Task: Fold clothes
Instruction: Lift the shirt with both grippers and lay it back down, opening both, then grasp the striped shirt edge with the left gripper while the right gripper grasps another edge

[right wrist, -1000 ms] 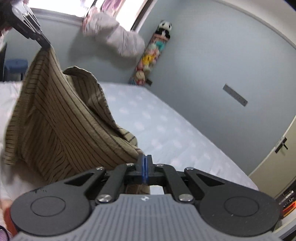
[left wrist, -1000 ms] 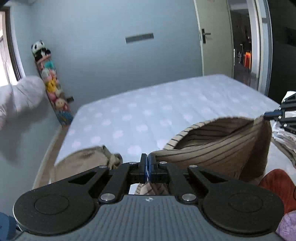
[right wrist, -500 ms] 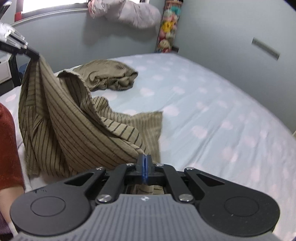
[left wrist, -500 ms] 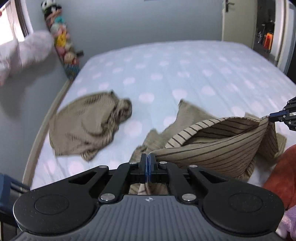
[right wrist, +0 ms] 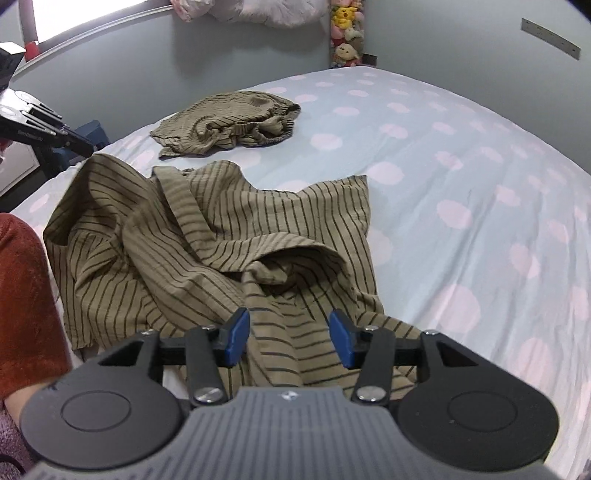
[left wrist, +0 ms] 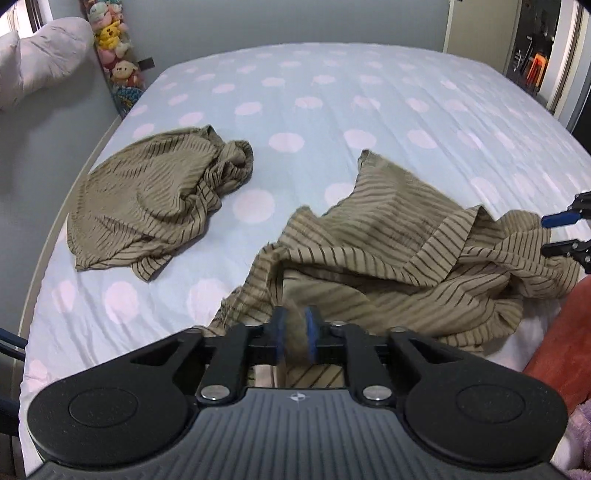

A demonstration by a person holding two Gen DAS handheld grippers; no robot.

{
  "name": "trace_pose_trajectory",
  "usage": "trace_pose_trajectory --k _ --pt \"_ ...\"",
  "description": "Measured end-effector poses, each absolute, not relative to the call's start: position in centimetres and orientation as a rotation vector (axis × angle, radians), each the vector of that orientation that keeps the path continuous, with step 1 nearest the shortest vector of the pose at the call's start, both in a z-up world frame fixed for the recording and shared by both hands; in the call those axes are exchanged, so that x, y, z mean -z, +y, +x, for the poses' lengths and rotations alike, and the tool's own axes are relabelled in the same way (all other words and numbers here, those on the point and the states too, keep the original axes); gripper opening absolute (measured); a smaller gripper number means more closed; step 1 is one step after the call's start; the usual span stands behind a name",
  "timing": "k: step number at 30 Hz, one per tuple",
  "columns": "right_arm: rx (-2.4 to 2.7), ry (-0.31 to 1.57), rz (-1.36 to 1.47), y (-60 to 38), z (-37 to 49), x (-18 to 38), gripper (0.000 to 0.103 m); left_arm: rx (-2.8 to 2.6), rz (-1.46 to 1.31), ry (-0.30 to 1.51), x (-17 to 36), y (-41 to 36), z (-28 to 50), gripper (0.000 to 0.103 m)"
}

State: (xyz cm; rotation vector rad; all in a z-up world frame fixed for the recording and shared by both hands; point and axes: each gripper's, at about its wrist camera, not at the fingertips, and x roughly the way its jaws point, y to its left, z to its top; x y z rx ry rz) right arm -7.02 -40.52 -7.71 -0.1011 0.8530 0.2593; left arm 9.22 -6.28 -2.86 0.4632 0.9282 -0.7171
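A tan shirt with dark stripes (left wrist: pixel 388 236) (right wrist: pixel 207 236) lies rumpled on the near part of the dotted bed (left wrist: pixel 369 92) (right wrist: pixel 461 166). My left gripper (left wrist: pixel 295 332) hangs over its near left corner. Its jaws are opening, and a blurred bit of the cloth slips between the pads. My right gripper (right wrist: pixel 288 336) is over the shirt's other corner, jaws opening wide; a fold lies loose between them, unpressed. Each gripper shows in the other's view: right gripper (left wrist: pixel 545 236), left gripper (right wrist: pixel 79 146). A second striped garment (left wrist: pixel 155 199) (right wrist: pixel 229 122) lies crumpled farther back.
A rust-red cloth (left wrist: pixel 561 332) (right wrist: pixel 22 295) lies at the bed's near edge between the grippers. A strip of plush toys (left wrist: pixel 114 62) (right wrist: pixel 345 33) leans against the far wall beside a pale bundle (left wrist: pixel 37 70). A doorway (left wrist: pixel 535 55) opens at the right.
Both grippers came down toward the bed and went from shut to parted. The striped shirt, held up stretched between them before, now lies slumped on the sheet.
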Motion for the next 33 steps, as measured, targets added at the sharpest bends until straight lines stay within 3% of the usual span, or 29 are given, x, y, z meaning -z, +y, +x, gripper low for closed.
trace_pose_trajectory --k 5,7,10,11,13,21,25,27,30,33 --pt "-0.259 0.866 -0.137 -38.9 -6.5 8.4 0.055 0.73 0.489 0.963 4.1 -6.6 10.0 0.033" --pt "-0.272 0.884 -0.131 -38.1 -5.8 8.9 0.062 0.723 0.48 0.983 4.5 -6.5 10.7 0.037" --pt "-0.305 0.895 -0.152 -37.3 -5.2 9.5 0.063 0.699 0.446 0.99 4.6 -5.7 12.1 0.039" --pt "-0.319 0.892 -0.157 -37.0 -5.0 9.6 0.065 0.685 0.435 0.987 4.6 -5.4 12.5 0.042" --pt "-0.329 0.886 -0.165 -36.7 -4.9 9.9 0.08 0.666 0.408 0.986 4.6 -4.6 13.3 0.044" --pt "-0.312 0.893 -0.202 -36.0 -3.8 10.8 0.08 0.707 0.382 1.095 7.1 -5.1 15.5 0.049" --pt "-0.309 0.923 -0.208 -35.7 -3.4 11.5 0.063 0.711 0.366 1.163 8.6 -5.4 15.8 0.045" --pt "-0.305 0.922 -0.226 -35.4 -3.7 11.6 0.063 0.716 0.363 1.183 8.8 -5.2 15.6 0.045" --pt "-0.308 0.927 -0.263 -34.8 -4.3 11.8 0.059 0.718 0.356 1.205 9.1 -5.1 15.3 0.035" --pt "-0.27 0.931 -0.325 -34.2 -4.6 12.6 0.031 0.702 0.337 1.213 9.2 -5.0 15.1 0.028"
